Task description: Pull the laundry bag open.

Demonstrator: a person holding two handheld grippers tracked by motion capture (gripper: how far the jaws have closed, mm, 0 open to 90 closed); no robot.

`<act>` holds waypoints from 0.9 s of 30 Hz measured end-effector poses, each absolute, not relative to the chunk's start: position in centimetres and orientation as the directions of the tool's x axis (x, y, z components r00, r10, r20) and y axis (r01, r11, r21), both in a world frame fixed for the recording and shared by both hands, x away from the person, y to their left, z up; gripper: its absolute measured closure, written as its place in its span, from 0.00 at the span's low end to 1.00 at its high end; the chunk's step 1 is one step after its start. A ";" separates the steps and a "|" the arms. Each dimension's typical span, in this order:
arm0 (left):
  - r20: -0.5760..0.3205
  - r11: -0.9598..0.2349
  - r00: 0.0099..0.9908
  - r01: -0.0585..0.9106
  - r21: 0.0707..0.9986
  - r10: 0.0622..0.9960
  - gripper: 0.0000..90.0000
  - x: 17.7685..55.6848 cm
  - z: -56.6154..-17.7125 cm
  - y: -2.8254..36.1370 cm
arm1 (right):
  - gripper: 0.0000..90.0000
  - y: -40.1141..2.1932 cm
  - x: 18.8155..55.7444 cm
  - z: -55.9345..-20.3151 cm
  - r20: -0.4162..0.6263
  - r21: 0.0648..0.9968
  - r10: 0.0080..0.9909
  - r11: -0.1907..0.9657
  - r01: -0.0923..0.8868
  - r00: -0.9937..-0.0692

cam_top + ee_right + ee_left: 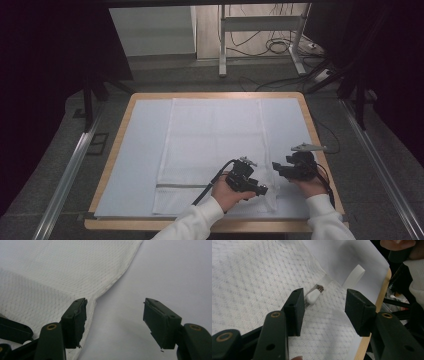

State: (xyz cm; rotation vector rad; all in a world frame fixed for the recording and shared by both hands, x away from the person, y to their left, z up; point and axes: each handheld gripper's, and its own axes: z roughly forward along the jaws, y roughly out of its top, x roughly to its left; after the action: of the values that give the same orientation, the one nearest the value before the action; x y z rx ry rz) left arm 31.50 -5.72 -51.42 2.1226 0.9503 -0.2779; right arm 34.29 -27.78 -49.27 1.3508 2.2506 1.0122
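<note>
Near the bench's front right corner, both hands work at a white mesh laundry bag (215, 150) lying flat on the pale sheet (135, 165), its right edge by them. Left hand-held gripper (260, 189) hovers over the bag's lower right part, jaws apart with nothing pinched, a white zipper pull (312, 296) just beyond them. Right hand-held gripper (276, 167) sits at the bag's right edge, jaws wide, empty.
</note>
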 end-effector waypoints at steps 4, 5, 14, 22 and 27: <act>-0.469 -0.419 0.697 0.709 0.567 0.543 0.57 31.6 -51.6 -5.9 | 0.38 -27.8 34.3 -49.3 0.077 0.714 0.865 0.299 0.633 -0.495; -0.467 -0.421 0.697 0.708 0.566 0.544 0.57 31.6 -51.6 -6.0 | 0.38 -27.8 34.3 -49.3 0.077 0.715 0.866 0.298 0.633 -0.495; -0.460 -0.418 0.690 0.714 0.562 0.559 0.65 31.8 -51.9 -6.3 | 0.38 -27.9 34.3 -49.2 0.079 0.712 0.867 0.296 0.636 -0.492; -0.432 -0.419 0.697 0.702 0.576 0.573 0.72 31.7 -52.1 -6.4 | 0.38 -27.9 34.3 -49.3 0.078 0.711 0.868 0.296 0.637 -0.491; -0.421 -0.418 0.699 0.697 0.583 0.577 0.76 31.8 -52.2 -6.5 | 0.38 -27.9 34.3 -49.3 0.078 0.711 0.869 0.296 0.638 -0.489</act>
State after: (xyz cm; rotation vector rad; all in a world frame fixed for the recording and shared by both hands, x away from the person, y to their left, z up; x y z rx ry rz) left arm 31.77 -6.49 -52.18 2.1379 0.9687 -0.1984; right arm 34.32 -27.92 -49.25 1.3628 2.2468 1.0027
